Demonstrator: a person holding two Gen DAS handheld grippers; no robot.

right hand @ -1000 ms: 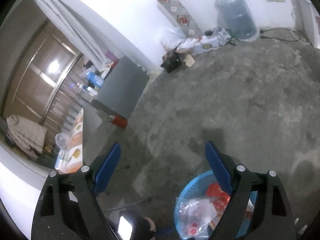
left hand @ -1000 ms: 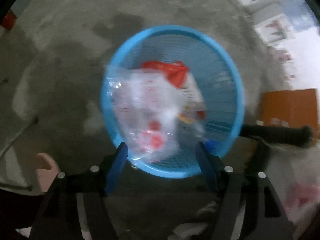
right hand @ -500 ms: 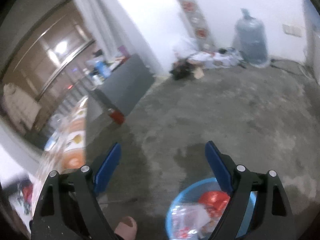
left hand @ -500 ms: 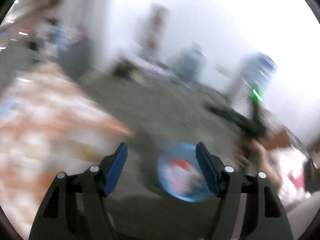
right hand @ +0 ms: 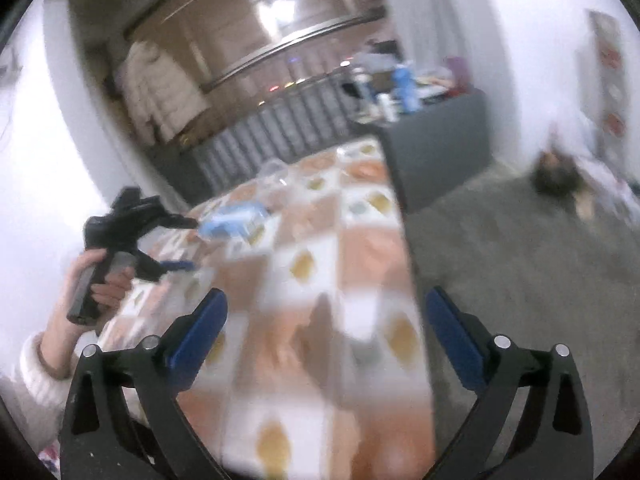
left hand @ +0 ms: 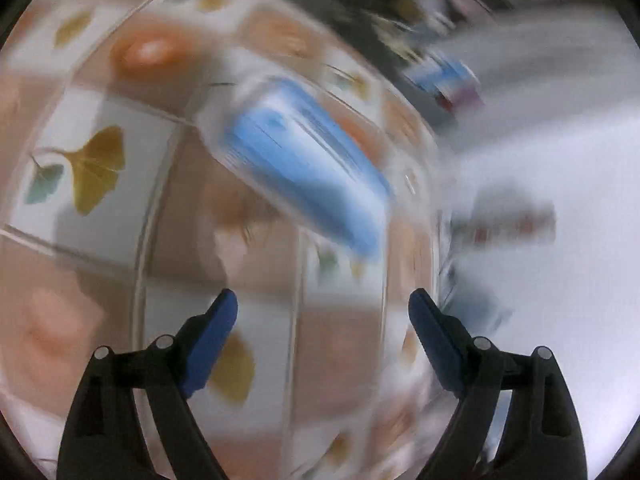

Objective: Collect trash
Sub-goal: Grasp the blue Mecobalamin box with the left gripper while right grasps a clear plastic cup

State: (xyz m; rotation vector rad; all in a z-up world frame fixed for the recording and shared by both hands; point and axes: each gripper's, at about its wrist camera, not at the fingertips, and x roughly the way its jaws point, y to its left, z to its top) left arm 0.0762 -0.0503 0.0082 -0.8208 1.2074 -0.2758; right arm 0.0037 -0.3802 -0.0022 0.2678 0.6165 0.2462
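Note:
A blue and white wrapper (left hand: 308, 168) lies on the table with the leaf-pattern cloth (left hand: 92, 168); it is blurred. My left gripper (left hand: 322, 312) is open and empty, a little short of the wrapper. In the right wrist view the same wrapper (right hand: 234, 220) lies at the table's far left, with the left gripper (right hand: 188, 244) right next to it. My right gripper (right hand: 326, 312) is open and empty above the near part of the table (right hand: 320, 360). The blue bin is out of view.
Clear plastic items (right hand: 276, 174) sit at the table's far end. A grey cabinet (right hand: 440, 152) with bottles stands beyond it. Grey concrete floor (right hand: 520, 260) lies to the right of the table. Clutter lies by the far wall (right hand: 568, 184).
Both grippers have swung up from the blue bin on the floor to the table. The left gripper now points at the blue wrapper. Both stayed open.

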